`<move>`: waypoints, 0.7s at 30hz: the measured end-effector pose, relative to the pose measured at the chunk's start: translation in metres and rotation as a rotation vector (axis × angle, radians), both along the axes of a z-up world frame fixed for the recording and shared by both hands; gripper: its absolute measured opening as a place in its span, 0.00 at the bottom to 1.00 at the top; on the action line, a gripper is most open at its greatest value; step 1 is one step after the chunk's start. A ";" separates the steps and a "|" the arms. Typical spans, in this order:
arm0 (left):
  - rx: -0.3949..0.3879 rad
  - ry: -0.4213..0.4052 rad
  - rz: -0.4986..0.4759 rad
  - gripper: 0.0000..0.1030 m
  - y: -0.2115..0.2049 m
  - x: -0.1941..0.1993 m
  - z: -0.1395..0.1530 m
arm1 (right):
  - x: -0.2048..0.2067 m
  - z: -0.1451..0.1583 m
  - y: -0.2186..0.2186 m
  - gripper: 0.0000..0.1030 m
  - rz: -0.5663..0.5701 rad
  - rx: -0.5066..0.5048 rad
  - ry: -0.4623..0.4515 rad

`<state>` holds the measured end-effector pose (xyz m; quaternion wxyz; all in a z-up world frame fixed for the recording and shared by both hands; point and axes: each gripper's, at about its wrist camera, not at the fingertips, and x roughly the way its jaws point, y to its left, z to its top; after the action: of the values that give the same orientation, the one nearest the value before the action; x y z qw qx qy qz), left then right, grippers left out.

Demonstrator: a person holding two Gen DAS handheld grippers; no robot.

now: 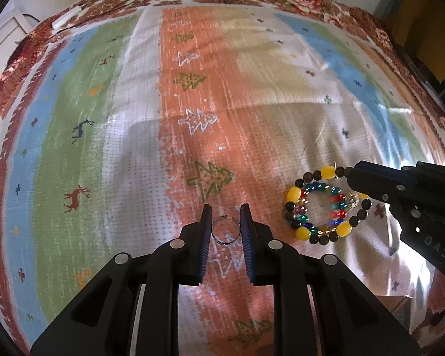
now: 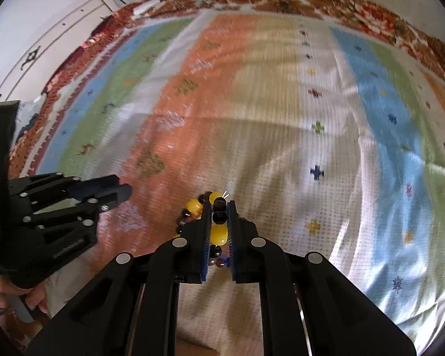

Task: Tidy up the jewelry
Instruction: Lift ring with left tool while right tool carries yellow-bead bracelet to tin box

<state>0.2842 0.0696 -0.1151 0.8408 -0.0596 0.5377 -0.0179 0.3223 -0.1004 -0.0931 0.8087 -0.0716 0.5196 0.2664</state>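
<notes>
A thin open ring (image 1: 225, 229) lies on the striped cloth (image 1: 133, 136) between the left gripper (image 1: 225, 218) fingers, which stand apart, just beside it. Right of the ring, the right gripper (image 2: 218, 207) fingers clamp the yellow-and-black bead bracelet (image 1: 326, 204). Bare cloth stretches beyond the ring.

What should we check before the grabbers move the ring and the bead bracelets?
1. Ring sits between left gripper fingers: ok.
2. Ring actually squeezed: cannot tell; small gaps show at both sides.
3. Yellow-and-black bracelet between right gripper fingers: ok.
4. Multicoloured bracelet inside it also caught: cannot tell.
5. Grippers apart from each other: ok.
6. Storage box in view: not ok.
</notes>
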 end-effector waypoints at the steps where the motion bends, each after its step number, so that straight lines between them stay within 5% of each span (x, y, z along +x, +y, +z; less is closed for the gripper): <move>1: -0.007 -0.004 0.001 0.18 0.000 0.000 0.002 | -0.001 0.004 0.001 0.11 0.005 0.007 -0.006; 21: -0.070 -0.094 -0.002 0.18 -0.020 -0.035 0.045 | -0.037 0.047 -0.007 0.10 0.023 0.085 -0.078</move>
<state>0.2494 0.0492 -0.0702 0.8625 -0.0873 0.4968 -0.0401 0.2854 -0.1075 -0.0464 0.8275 -0.0534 0.4751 0.2944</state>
